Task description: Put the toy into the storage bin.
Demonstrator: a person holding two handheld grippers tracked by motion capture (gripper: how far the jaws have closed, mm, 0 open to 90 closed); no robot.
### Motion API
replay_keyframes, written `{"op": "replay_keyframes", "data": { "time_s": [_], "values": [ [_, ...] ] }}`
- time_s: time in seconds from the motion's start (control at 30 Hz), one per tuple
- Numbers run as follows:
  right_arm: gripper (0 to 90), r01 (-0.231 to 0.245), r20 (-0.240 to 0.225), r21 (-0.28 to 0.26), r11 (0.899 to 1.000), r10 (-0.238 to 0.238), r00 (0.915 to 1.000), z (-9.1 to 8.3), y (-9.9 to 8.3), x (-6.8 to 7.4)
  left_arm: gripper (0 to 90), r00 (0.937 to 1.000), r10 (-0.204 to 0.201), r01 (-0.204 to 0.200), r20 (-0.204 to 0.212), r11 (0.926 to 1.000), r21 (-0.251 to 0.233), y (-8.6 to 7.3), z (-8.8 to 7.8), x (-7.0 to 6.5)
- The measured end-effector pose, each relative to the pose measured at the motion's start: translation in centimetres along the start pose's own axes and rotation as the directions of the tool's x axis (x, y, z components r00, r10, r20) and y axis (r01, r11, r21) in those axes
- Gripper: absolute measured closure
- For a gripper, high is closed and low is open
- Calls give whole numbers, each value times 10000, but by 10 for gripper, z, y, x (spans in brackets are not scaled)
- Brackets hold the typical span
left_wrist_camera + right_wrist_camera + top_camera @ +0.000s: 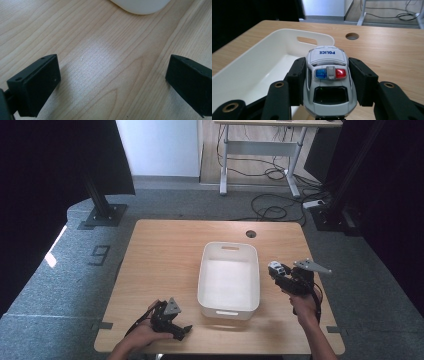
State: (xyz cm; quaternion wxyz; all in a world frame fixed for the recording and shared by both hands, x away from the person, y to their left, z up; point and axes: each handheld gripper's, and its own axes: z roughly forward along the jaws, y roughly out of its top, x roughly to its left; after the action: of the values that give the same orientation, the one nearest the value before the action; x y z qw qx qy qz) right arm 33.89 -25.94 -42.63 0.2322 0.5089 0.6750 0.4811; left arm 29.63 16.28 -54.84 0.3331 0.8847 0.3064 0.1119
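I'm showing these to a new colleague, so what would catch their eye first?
The toy police car, white with blue and red roof lights, clamped between the right gripper's jaws just right of the white bin. That bin sits empty mid-table, while the left gripper gapes open over bare wood at the near left.

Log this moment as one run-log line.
right gripper: shut on toy police car, beside white bin | left gripper: open, over bare table | bin: empty
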Motion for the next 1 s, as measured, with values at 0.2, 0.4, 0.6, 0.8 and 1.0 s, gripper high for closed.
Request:
{"op": "replay_keyframes", "data": {
  "time_s": [0.2,0.4,0.6,0.8,1.0],
  "values": [
    [501,-79,-354,-36,10000,78,9993,0,4,10,0,10000,-1,1,-3,10000,-4,0,0,0],
    [501,21,-424,-82,10000,-24,9991,1,5,16,0,10000,-4,4,-1,10000,-6,0,0,0],
    [501,148,-551,-127,9998,-155,9984,2,8,23,0,10000,-8,8,5,10000,-8,0,0,0],
    [501,208,-632,-176,9996,-219,9978,3,10,29,0,10000,-16,16,7,10000,-9,0,0,0],
    [500,261,-672,-159,9995,-271,9974,5,10,32,0,10000,-14,14,8,10000,-7,0,0,0]
  ]
}}
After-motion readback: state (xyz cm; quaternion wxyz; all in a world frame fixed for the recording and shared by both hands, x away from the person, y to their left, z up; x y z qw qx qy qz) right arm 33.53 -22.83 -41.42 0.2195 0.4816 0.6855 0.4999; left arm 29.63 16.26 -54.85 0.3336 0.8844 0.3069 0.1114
